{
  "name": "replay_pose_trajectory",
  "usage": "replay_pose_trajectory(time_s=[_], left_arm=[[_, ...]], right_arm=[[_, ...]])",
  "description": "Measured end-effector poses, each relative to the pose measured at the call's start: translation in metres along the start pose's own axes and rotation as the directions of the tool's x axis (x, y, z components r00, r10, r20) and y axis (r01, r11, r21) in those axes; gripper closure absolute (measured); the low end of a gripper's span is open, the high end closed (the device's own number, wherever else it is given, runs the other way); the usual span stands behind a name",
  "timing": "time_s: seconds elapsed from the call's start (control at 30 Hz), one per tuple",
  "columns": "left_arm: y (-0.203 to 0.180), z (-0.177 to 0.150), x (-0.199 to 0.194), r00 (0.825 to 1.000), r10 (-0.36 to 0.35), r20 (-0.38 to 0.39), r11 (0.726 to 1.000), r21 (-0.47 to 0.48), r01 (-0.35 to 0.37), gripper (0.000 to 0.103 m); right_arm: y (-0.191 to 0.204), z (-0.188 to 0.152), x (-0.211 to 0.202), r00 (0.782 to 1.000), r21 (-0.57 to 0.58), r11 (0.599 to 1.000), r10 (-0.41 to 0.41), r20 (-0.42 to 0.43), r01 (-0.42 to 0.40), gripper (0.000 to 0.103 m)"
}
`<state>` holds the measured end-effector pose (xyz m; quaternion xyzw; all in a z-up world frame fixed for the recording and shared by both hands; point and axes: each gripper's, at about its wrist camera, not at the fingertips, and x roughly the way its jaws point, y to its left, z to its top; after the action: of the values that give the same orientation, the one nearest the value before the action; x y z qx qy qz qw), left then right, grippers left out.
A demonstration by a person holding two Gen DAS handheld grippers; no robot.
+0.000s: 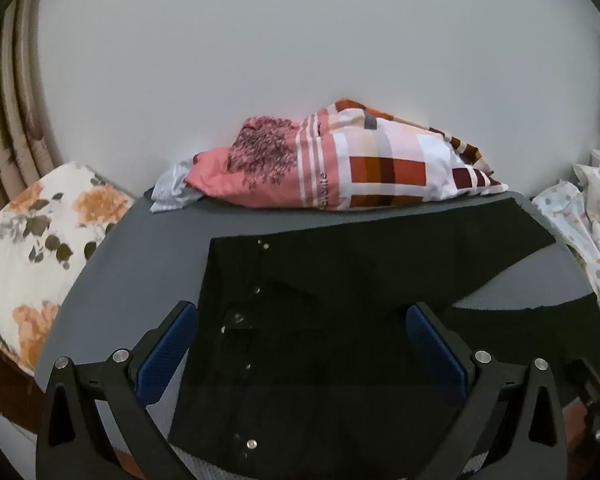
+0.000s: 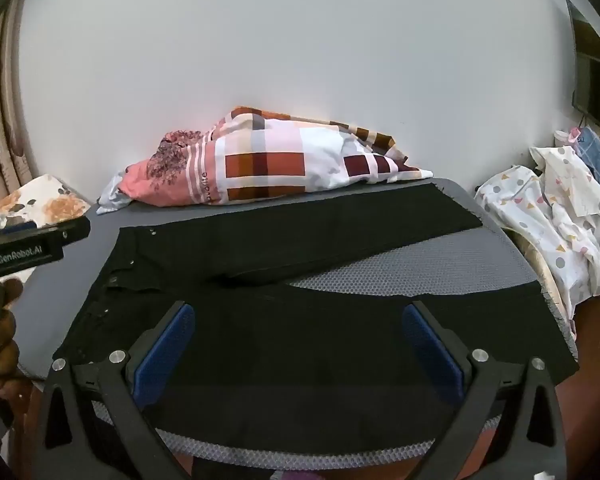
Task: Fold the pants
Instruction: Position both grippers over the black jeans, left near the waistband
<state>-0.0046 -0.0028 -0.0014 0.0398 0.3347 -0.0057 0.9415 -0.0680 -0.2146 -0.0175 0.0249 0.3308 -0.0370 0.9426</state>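
Black pants lie spread flat on a grey mat, waistband at the left, two legs running right and splayed apart. In the left wrist view the pants show their waistband with metal buttons. My left gripper is open and empty above the waistband end. My right gripper is open and empty above the near leg. The left gripper also shows in the right wrist view, at the left edge beside the waistband.
A pink and checked pillow lies behind the pants against the white wall. A floral cushion sits at the left. Spotted white cloth is piled at the right. The mat's near edge is below my fingers.
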Motion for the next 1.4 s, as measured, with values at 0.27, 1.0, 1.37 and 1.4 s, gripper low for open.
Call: replay_pose_trajectory(time_s=[0.27, 1.0, 1.37, 1.4], left_arm=[[-0.005, -0.056, -0.006, 0.992, -0.02, -0.128, 1.0, 0.013, 0.022, 0.0], [-0.023, -0.082, -0.014, 0.99, 0.052, -0.128, 0.992, 0.122, -0.036, 0.0], [-0.009, -0.074, 0.01, 0.974, -0.059, -0.218, 0.988, 0.124, 0.088, 0.0], [-0.004, -0.072, 0.014, 0.969, -0.091, -0.229, 0.987, 0.108, 0.119, 0.0]], right_arm=[[-0.009, -0.005, -0.008, 1.0, 0.045, 0.999, 0.009, 0.019, -0.01, 0.0], [-0.008, -0.012, 0.0, 0.998, 0.065, 0.998, 0.03, -0.051, -0.027, 0.0], [-0.009, -0.014, 0.007, 0.997, 0.07, 0.997, 0.032, -0.075, -0.026, 0.0], [-0.01, -0.014, 0.007, 0.997, 0.071, 0.997, 0.031, -0.077, -0.026, 0.0]])
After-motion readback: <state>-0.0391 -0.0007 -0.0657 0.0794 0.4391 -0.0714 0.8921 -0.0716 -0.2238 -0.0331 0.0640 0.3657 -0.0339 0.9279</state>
